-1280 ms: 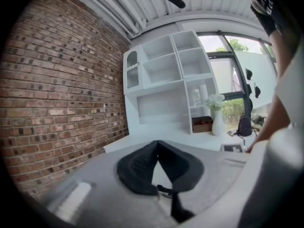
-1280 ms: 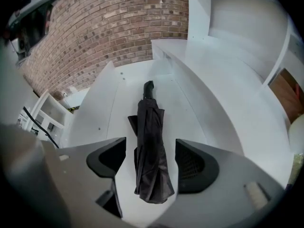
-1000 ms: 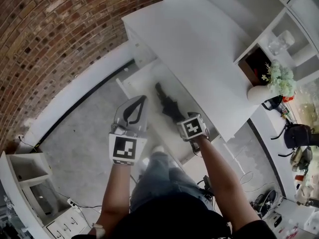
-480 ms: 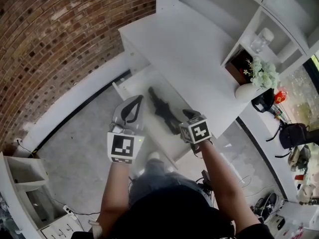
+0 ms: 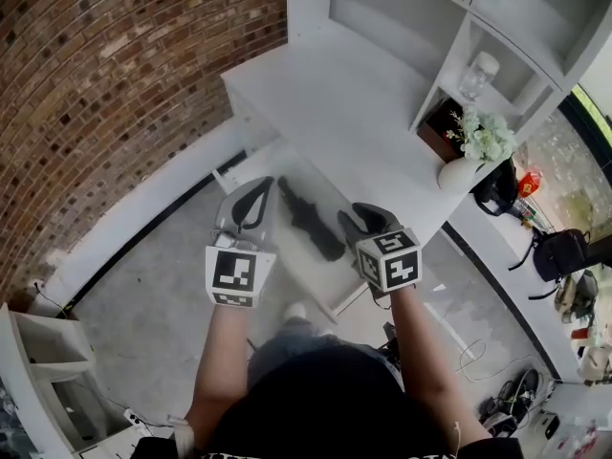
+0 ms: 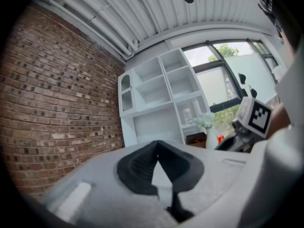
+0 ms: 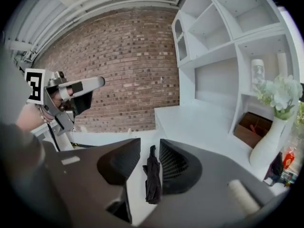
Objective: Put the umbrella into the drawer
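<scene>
The black folded umbrella (image 5: 311, 220) lies lengthwise in the open white drawer (image 5: 298, 256) under the desk; nothing touches it. My right gripper (image 5: 359, 223) hangs above the drawer's near right side. Its jaws have just been closing but still stand apart, with nothing between the pads. In the right gripper view the umbrella (image 7: 152, 177) shows far below through the gap of the right gripper (image 7: 150, 144). My left gripper (image 5: 267, 184) hovers over the drawer's left edge with its tips touching, holding nothing. In the left gripper view the left gripper (image 6: 156, 144) points level at the shelves.
A white desktop (image 5: 354, 113) runs above the drawer, with a white shelf unit (image 5: 430, 8) behind it. A white vase of flowers (image 5: 473, 146) and a glass jar (image 5: 475, 73) stand at the right. A brick wall (image 5: 105, 75) and grey floor (image 5: 153, 295) lie to the left.
Both grippers have come up and away from the drawer, the right one farther. The right jaws have narrowed. The umbrella stays lying in the drawer.
</scene>
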The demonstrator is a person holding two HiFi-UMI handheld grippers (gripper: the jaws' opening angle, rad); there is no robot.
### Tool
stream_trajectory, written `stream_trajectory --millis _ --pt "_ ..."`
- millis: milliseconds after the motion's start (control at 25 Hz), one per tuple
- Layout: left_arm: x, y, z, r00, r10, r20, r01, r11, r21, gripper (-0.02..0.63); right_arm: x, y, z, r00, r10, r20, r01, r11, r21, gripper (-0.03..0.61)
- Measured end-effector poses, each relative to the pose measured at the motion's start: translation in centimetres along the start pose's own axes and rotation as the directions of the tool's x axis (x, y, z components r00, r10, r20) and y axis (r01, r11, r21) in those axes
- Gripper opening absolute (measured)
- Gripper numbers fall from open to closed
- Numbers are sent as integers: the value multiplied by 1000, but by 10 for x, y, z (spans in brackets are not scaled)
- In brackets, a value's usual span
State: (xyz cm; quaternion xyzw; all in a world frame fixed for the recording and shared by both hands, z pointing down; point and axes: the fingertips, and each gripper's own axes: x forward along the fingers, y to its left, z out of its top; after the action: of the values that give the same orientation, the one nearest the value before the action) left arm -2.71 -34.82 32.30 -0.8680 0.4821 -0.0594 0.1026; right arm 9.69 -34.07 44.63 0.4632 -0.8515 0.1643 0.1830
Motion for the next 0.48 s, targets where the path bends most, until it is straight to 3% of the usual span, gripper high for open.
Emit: stream_trajectory --millis 160,480 --pt "2 -5 7 1000 -15 15 15 1000 10 -3 -25 -7 25 993 -72 89 75 997 -35 19" --pt "6 -4 19 999 -30 43 29 999 20 -3 -70 -10 65 968 -126 219 146 986 -79 5"
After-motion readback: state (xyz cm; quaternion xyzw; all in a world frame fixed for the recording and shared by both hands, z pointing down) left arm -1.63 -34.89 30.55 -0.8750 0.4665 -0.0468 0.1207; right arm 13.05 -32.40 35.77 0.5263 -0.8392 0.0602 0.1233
